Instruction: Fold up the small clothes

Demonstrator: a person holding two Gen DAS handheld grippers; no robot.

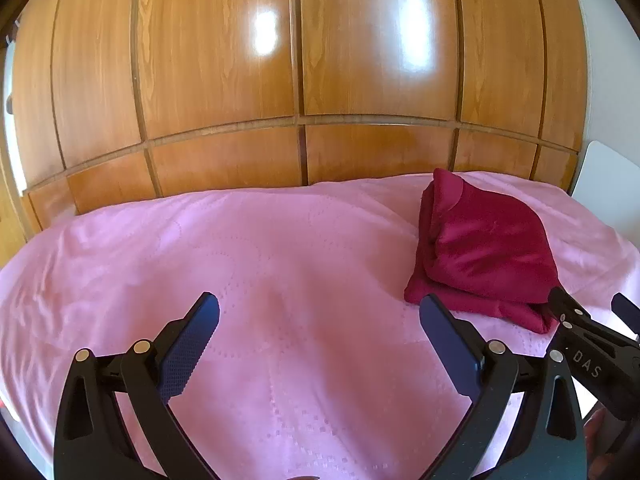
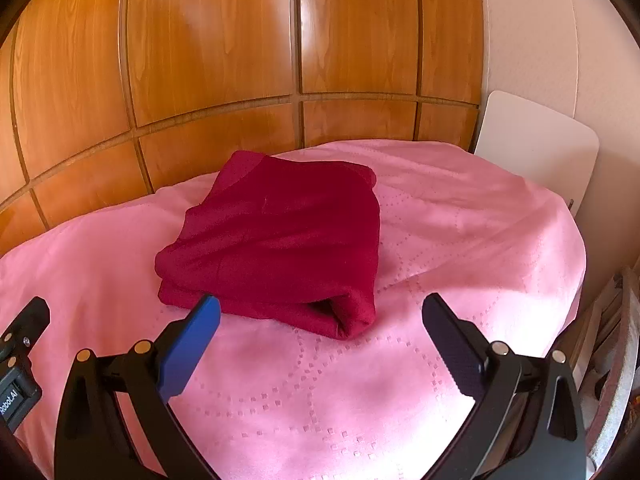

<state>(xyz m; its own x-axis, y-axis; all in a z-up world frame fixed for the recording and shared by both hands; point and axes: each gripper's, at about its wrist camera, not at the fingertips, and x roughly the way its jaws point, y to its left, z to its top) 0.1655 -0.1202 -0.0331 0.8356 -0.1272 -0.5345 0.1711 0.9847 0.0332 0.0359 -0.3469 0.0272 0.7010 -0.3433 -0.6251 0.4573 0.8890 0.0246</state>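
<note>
The left claw (image 1: 320,312) hangs over bare pink bedspread (image 1: 280,260), its two blue-padded fingers (image 1: 188,348) spread wide with nothing between them. The folded dark red garment (image 1: 484,252) lies ahead and to its right, well clear of the gap, though the right finger's tip overlaps the cloth's near edge in this view (contact cannot be told). The right claw (image 2: 320,312) is likewise spread wide and empty, held low over the bedspread (image 2: 460,220); the garment (image 2: 280,240) sits just ahead, slightly left of centre, its near folded edge close behind the left finger's tip. Beyond the bed stands a wooden wardrobe (image 2: 220,60), with a white chair (image 2: 536,144) at the right.
</note>
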